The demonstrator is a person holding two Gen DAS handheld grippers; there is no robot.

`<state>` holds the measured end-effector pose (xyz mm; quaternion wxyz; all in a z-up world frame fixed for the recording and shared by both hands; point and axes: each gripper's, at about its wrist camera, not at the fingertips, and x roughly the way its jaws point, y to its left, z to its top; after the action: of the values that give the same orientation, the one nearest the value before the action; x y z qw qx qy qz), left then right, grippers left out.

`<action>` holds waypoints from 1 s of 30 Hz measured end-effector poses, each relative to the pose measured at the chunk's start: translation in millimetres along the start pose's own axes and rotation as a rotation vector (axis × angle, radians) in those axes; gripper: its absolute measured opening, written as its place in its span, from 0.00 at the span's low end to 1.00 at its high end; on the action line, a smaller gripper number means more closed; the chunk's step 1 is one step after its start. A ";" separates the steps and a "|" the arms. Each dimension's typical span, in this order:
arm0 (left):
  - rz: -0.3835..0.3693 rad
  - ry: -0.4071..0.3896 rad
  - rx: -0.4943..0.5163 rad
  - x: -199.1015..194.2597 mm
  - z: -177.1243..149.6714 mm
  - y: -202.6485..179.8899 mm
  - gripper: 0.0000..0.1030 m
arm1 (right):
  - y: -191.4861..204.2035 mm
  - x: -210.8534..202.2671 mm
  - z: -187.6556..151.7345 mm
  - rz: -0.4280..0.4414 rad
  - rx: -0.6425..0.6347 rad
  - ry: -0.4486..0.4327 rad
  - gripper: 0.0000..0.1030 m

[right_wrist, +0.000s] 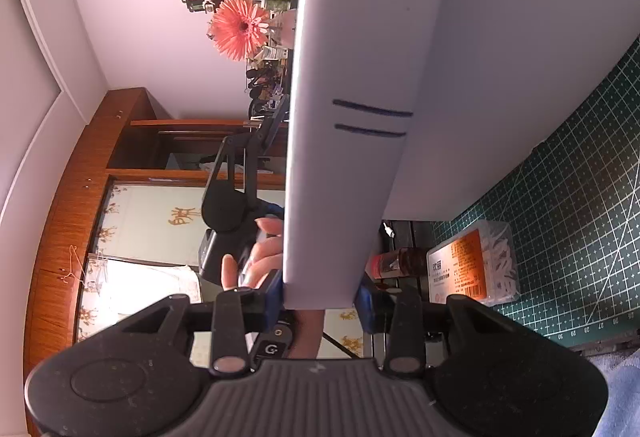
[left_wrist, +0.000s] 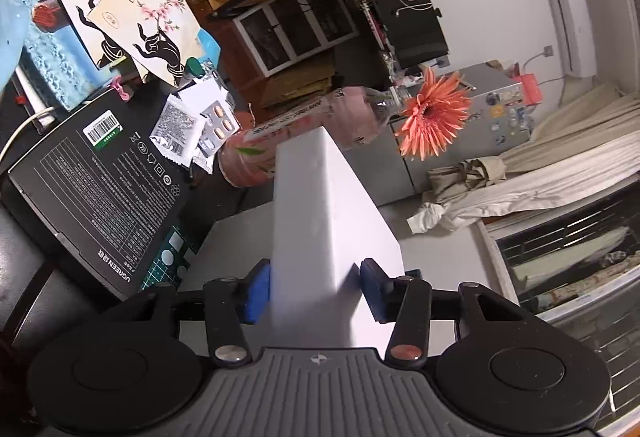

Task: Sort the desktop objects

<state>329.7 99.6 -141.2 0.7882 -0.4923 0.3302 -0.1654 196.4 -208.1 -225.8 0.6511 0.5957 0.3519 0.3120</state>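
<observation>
A tall white box stands upright between the blue pads of my left gripper, which is shut on its near edge. In the right wrist view a white box with two dark pen lines rises from my right gripper, whose pads clamp its narrow side. Left of that box, the other gripper and a hand are partly hidden behind it. It looks like the same box, held from two sides.
A black UGREEN box, sachets, a pill blister and books lie to the left. A pink bottle holds an orange flower. On the green cutting mat sit a clear swab box and a brown bottle.
</observation>
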 end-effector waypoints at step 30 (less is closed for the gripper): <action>0.061 -0.061 0.006 -62.0 -32.7 -24.7 0.43 | 43.8 -70.0 4.5 -0.107 -0.238 -0.169 0.41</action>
<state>263.8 102.7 -106.9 0.8041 -0.4845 0.3202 -0.1272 161.7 -264.2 -176.0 0.7603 0.5187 0.2875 0.2649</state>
